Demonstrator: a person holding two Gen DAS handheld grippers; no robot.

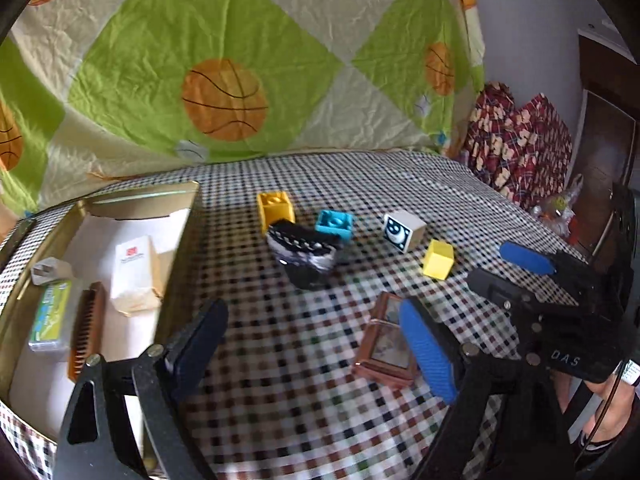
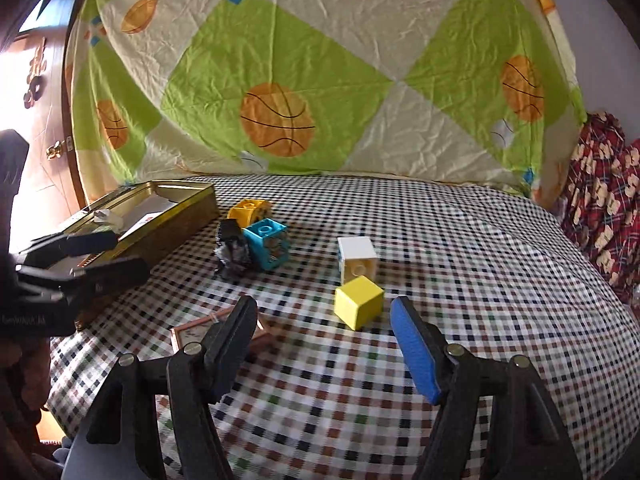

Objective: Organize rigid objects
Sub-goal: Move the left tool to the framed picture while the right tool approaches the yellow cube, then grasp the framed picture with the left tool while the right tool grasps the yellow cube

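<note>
- Left gripper: black two-finger frame with blue ribbed pads, jaws spread wide, nothing pinched. It hangs over the checked tablecloth, tilted downward.
- Just beyond its right-hand finger, a copper-coloured rectangular picture frame lies flat on the cloth, partly hidden by the blue pad.
- Right gripper: same build, jaws apart, empty. A small plain yellow plastic cube sits on the cloth just beyond the gap between the fingers, not touched.
- In the left wrist view the right gripper shows at the right edge, held by a hand.
- Gold-coloured rectangular metal tin, lid off, on the left side of the table. Inside: a brown comb, a green and white flat case, a cream paper packet with a red mark, and a small grey piece.
- Mid-table: white cube block with a dark blue moon-face panel, near the yellow cube but apart from it.
- Crumpled black-and-white object, too blurred to identify, touching a turquoise studded toy brick.
- Orange-yellow studded toy brick just behind those two.
- Far side: green and cream sheet printed with basketballs, hung as a backdrop.
- Right of it: red patterned fabric piled against the wall.
</note>
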